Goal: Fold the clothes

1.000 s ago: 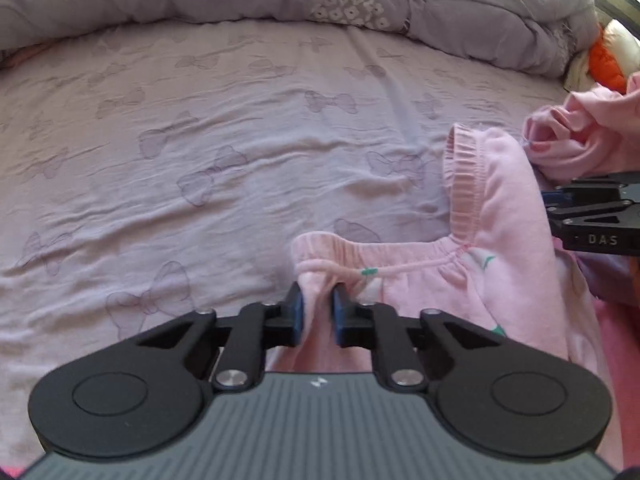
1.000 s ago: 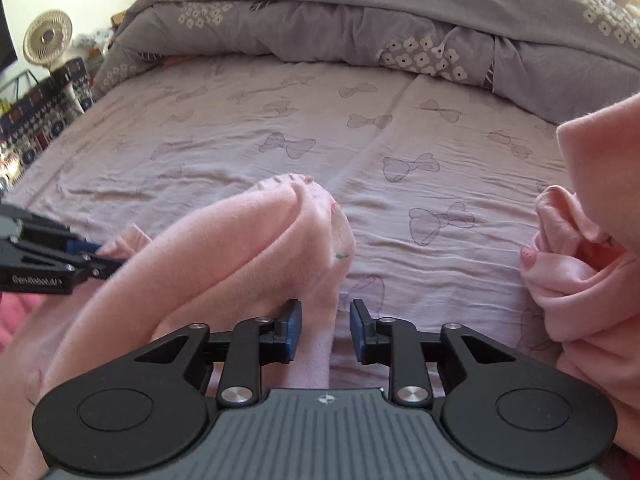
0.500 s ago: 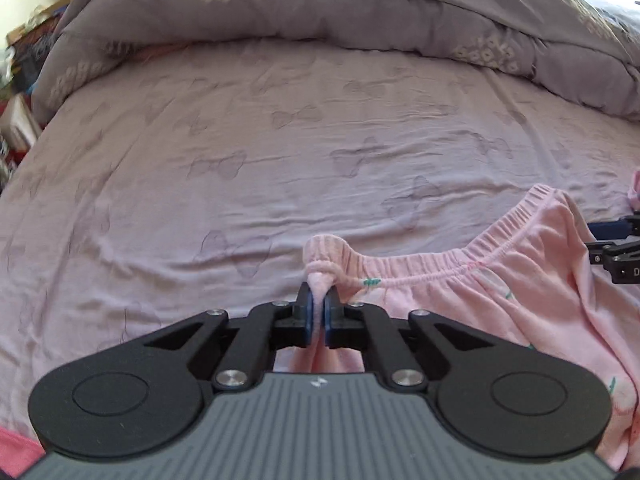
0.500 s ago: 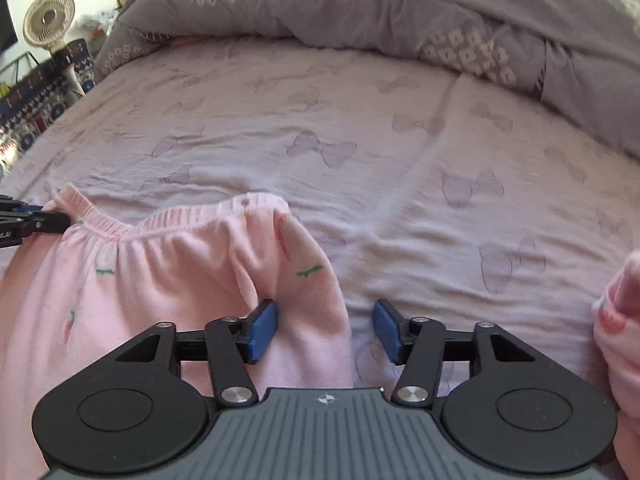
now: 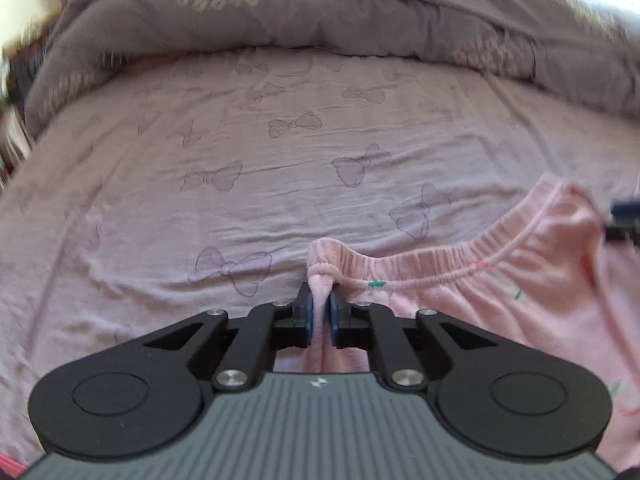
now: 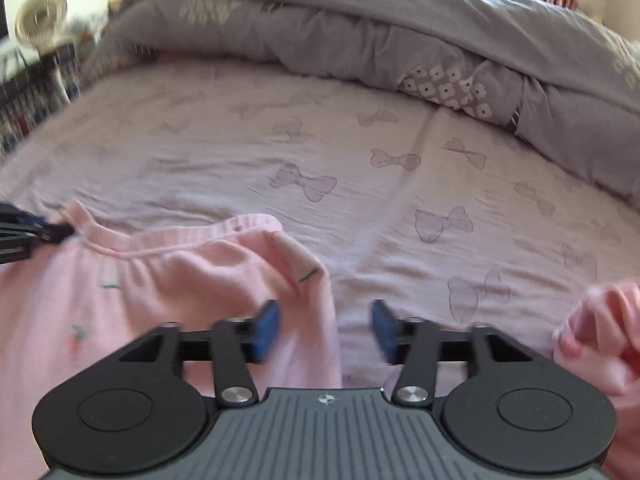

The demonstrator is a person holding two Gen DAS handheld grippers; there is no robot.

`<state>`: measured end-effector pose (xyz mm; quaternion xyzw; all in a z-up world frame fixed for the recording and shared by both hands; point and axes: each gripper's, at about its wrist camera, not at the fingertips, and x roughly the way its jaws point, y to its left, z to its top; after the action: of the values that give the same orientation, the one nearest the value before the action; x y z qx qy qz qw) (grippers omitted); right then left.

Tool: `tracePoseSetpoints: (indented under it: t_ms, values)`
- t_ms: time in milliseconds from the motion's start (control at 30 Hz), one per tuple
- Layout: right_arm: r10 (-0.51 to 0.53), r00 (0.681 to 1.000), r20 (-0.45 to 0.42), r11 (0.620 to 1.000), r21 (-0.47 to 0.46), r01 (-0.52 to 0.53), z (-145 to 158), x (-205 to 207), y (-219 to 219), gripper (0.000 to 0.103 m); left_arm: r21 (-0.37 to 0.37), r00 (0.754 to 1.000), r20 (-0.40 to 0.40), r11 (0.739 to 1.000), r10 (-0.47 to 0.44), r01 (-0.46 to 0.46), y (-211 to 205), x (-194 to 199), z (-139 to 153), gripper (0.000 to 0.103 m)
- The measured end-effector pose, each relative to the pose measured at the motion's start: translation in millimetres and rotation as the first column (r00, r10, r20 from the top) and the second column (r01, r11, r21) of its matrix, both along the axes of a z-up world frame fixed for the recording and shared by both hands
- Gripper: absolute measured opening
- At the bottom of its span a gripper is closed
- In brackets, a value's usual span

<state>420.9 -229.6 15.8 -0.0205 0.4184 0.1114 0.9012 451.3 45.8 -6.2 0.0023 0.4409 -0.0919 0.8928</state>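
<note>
Pink pants point(image 5: 460, 292) with an elastic waistband lie spread on the lilac bed sheet point(image 5: 240, 200). My left gripper point(image 5: 320, 296) pinches the waistband's left corner, and its jaws are opening with the fabric bunched between the pads. My right gripper point(image 6: 325, 312) stands wide, its jaws opening, and the right edge of the pants point(image 6: 180, 280) sags loose beside its left finger point(image 6: 266, 326). Each gripper shows at the edge of the other's view: right gripper point(image 5: 624, 220), left gripper point(image 6: 28, 232).
A grey flowered duvet point(image 6: 400, 40) is heaped along the far side of the bed. Another pink garment point(image 6: 600, 328) lies crumpled at the right. A small fan point(image 6: 40, 16) and clutter stand beyond the bed's left edge.
The pants went from bunched and lifted to stretched flat along the waistband. My right jaws let go and spread wide. My left jaws shut on the corner, then eased slightly apart.
</note>
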Motion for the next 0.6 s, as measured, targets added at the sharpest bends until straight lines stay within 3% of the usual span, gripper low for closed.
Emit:
tracePoseSetpoints:
  t_ms: [67, 167, 233, 300, 367, 400, 433, 500, 567, 600]
  values:
    - [-0.026, 1.0, -0.009, 0.998, 0.061, 0.027, 10, -29, -19, 0.065, -0.152, 0.996, -0.068, 0.986, 0.058, -0.068, 27, 7, 3, 0.028]
    - [-0.041, 0.998, -0.047, 0.994, 0.095, 0.045, 21, -82, -36, 0.064, -0.274, 0.978, -0.164, 0.947, 0.126, -0.168, 53, 14, 4, 0.031]
    - [-0.038, 0.996, -0.082, 0.996, 0.078, 0.045, 25, -127, -38, 0.063, -0.39, 0.959, -0.248, 0.892, 0.138, -0.229, 66, 17, 1, 0.035]
    - [-0.031, 0.991, -0.131, 0.996, 0.076, 0.041, 25, -168, -35, 0.063, -0.517, 0.91, -0.394, 0.788, 0.13, -0.336, 81, 28, -15, 0.049]
    - [-0.017, 0.982, -0.188, 0.997, 0.071, 0.031, 20, -201, -27, 0.061, -0.507, 0.865, -0.469, 0.747, 0.179, -0.43, 87, 33, -24, 0.044]
    - [-0.01, 0.977, -0.214, 0.998, 0.064, 0.024, 17, -214, -22, 0.058, -0.472, 0.864, -0.456, 0.764, 0.215, -0.439, 85, 33, -19, 0.043]
    - [-0.004, 0.971, -0.237, 0.998, 0.056, 0.018, 13, -224, -16, 0.052, -0.411, 0.875, -0.417, 0.807, 0.247, -0.424, 78, 31, -9, 0.044]
    - [0.005, 0.959, -0.283, 0.999, 0.048, 0.008, 7, -240, -6, 0.048, -0.209, 0.913, -0.29, 0.912, 0.288, -0.354, 55, 19, 18, 0.047]
    - [-0.017, 0.952, -0.304, 0.997, 0.066, 0.039, 2, -245, -4, 0.038, -0.066, 0.956, -0.194, 0.97, 0.219, -0.235, 30, -5, 41, 0.047]
    - [-0.033, 0.95, -0.309, 0.996, 0.072, 0.058, 1, -248, -3, 0.026, -0.063, 0.973, -0.167, 0.984, 0.156, -0.169, 19, -25, 52, 0.047]
